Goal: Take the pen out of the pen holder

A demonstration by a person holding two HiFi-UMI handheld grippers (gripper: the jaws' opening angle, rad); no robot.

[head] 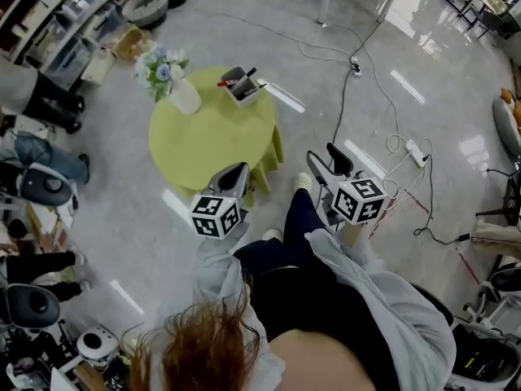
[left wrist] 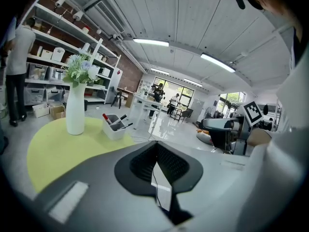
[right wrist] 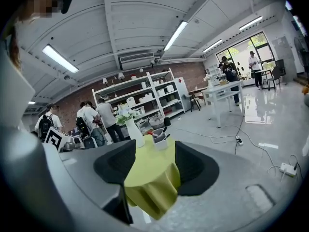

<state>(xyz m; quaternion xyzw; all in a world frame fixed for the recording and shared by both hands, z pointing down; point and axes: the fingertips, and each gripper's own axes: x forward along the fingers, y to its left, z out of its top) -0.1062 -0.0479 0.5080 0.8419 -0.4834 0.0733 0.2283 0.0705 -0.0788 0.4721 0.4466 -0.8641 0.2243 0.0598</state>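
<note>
A white pen holder [head: 242,85] stands at the far edge of the round table [head: 203,145] with a yellow-green cloth. It holds a red-capped pen [head: 230,81] and black pens. My left gripper [head: 238,172] hovers at the table's near edge, its jaws together with nothing in them. In the left gripper view, the pen holder [left wrist: 114,127] is far ahead and left of the left gripper [left wrist: 155,148]. My right gripper [head: 325,156] is off the table to the right, open and empty. Between the right gripper [right wrist: 154,162] jaws, the pen holder [right wrist: 159,139] shows in the distance.
A white vase of flowers [head: 181,88] stands on the table left of the holder. Cables and a power strip [head: 415,151] lie on the floor to the right. Shelves [head: 57,31] and people [right wrist: 99,122] are beyond the table; a white table [right wrist: 222,88] stands further off.
</note>
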